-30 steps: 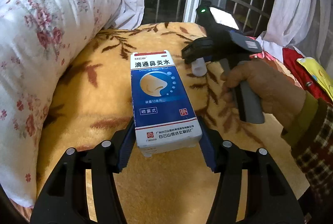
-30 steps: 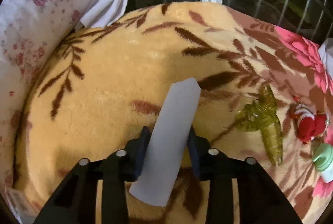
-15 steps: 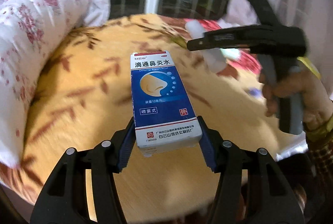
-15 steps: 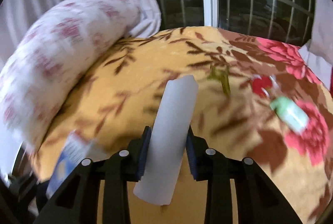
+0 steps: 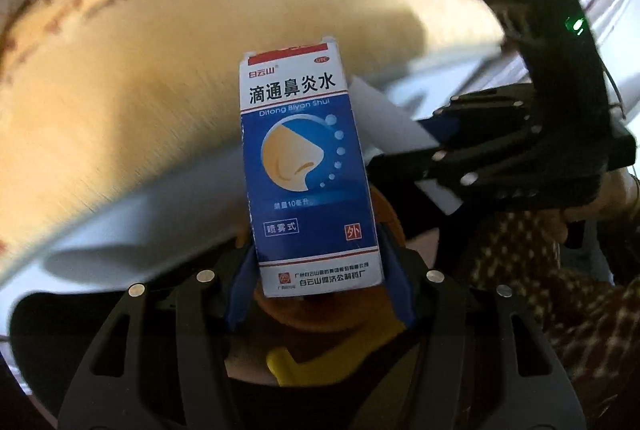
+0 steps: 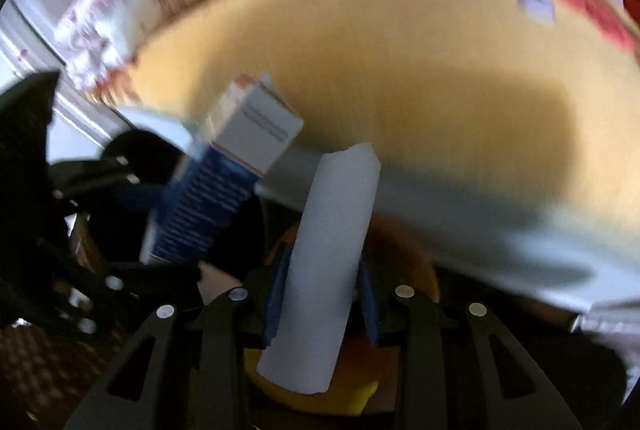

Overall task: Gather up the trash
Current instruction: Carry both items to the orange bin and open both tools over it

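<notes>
While the left hand-held gripper (image 5: pixel 318 270) clamps the box (image 5: pixel 308 170), the right (image 6: pixel 320 294) clamps the tube (image 6: pixel 328 254).

Both cams sit on the tongs, looking forward and steeply down along the fingers, close range.

Left wrist view: left gripper (image 5: pixel 320 282) at bottom centre, nasal spray box (image 5: pixel 308 170) filling mid-frame, right gripper (image 5: pixel 404 158) coming in from the right.

Right wrist view: right gripper (image 6: pixel 320 294) at bottom centre, white tube (image 6: pixel 324 266) running up mid-frame, box (image 6: pixel 224 182) to the left of it.

Shared: yellow blanket (image 5: pixel 140 78) beyond the tips, orange-yellow object (image 6: pixel 404 262) below them. Background motion-blurred.
</notes>
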Motion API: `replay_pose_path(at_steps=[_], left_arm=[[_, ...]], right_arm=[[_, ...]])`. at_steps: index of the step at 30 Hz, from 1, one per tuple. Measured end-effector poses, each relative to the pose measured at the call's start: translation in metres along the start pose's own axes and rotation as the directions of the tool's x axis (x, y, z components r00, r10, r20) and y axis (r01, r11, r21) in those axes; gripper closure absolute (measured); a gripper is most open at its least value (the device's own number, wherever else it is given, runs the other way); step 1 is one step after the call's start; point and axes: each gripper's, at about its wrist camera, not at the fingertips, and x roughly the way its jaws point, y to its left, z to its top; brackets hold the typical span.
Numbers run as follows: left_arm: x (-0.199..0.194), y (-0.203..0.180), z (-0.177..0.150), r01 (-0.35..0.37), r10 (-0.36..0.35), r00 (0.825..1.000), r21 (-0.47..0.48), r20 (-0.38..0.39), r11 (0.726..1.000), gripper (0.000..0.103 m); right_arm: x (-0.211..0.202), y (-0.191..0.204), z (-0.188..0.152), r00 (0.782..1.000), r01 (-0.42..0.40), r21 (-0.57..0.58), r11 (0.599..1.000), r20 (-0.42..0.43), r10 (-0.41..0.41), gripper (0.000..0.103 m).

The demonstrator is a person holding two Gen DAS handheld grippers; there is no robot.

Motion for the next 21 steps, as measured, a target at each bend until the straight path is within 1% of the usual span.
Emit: replay_pose_path(at_steps=[1,2,4,6,8,9,10,11,13,15,16,17,18,20,21], left_arm=[[0.009,-0.002,-0.004,0.015,-0.014,0.999,0.005,-0.039,1.0,0.049],[0.014,-0.003,-0.006,0.025,-0.024,0.998,0.005,-0.063,1.0,0.049],[0.026,-0.006,-0.012,0.036,-0.035,0.993,0.012,-0.112,0.999,0.049],[0.033,-0.005,-0.014,0.038,-0.036,0.99,0.009,-0.137,0.999,0.049],[0.038,-0.004,-0.014,0.037,-0.036,0.986,0.002,-0.162,0.999,0.049],[0.04,-0.003,-0.014,0.029,-0.027,0.985,0.004,-0.171,1.0,0.049],[0.041,-0.003,-0.015,0.022,-0.021,0.984,0.007,-0.179,1.0,0.049],[0.041,-0.002,-0.017,0.02,-0.017,0.981,0.011,-0.191,1.0,0.048],[0.046,-0.004,-0.019,0.008,-0.002,0.976,0.026,-0.216,1.0,0.048],[0.048,-0.009,-0.024,0.001,0.008,0.974,0.04,-0.228,0.999,0.047],[0.049,-0.009,-0.023,-0.003,0.014,0.973,0.046,-0.23,0.999,0.047],[0.049,-0.01,-0.023,-0.016,0.027,0.974,0.053,-0.227,0.998,0.045],[0.049,-0.011,-0.022,-0.028,0.04,0.975,0.06,-0.219,0.998,0.041],[0.046,-0.012,-0.02,-0.035,0.047,0.978,0.066,-0.202,0.997,0.04],[0.045,-0.013,-0.02,-0.039,0.051,0.979,0.068,-0.196,0.997,0.038]], right_arm=[[0.008,-0.003,-0.008,0.999,-0.006,0.017,1.0,-0.033,0.007,0.071],[0.019,-0.006,-0.017,0.997,-0.009,0.032,0.999,-0.072,0.011,0.071],[0.03,-0.009,-0.029,0.993,-0.005,0.045,0.999,-0.117,0.01,0.071],[0.04,-0.01,-0.036,0.989,0.008,0.049,0.999,-0.15,0.0,0.069],[0.047,-0.011,-0.039,0.982,0.004,0.054,0.999,-0.187,0.006,0.065],[0.048,-0.012,-0.039,0.983,0.009,0.058,0.998,-0.186,0.002,0.063],[0.049,-0.012,-0.04,0.982,0.013,0.062,0.998,-0.189,-0.001,0.048],[0.05,-0.012,-0.041,0.98,0.017,0.063,0.998,-0.2,-0.004,0.043],[0.048,-0.012,-0.04,0.982,0.034,0.062,0.998,-0.189,-0.021,0.04],[0.046,-0.01,-0.036,0.984,0.022,0.063,0.998,-0.178,-0.011,0.039],[0.043,-0.011,-0.034,0.986,0.025,0.064,0.998,-0.165,-0.014,0.035],[0.041,-0.012,-0.034,0.987,0.033,0.062,0.998,-0.157,-0.023,0.033],[0.037,-0.011,-0.032,0.99,0.035,0.057,0.998,-0.141,-0.027,0.031],[0.026,-0.011,-0.027,0.995,0.031,0.059,0.998,-0.1,-0.025,0.031],[0.023,-0.011,-0.025,0.996,0.027,0.06,0.998,-0.086,-0.022,0.03]])
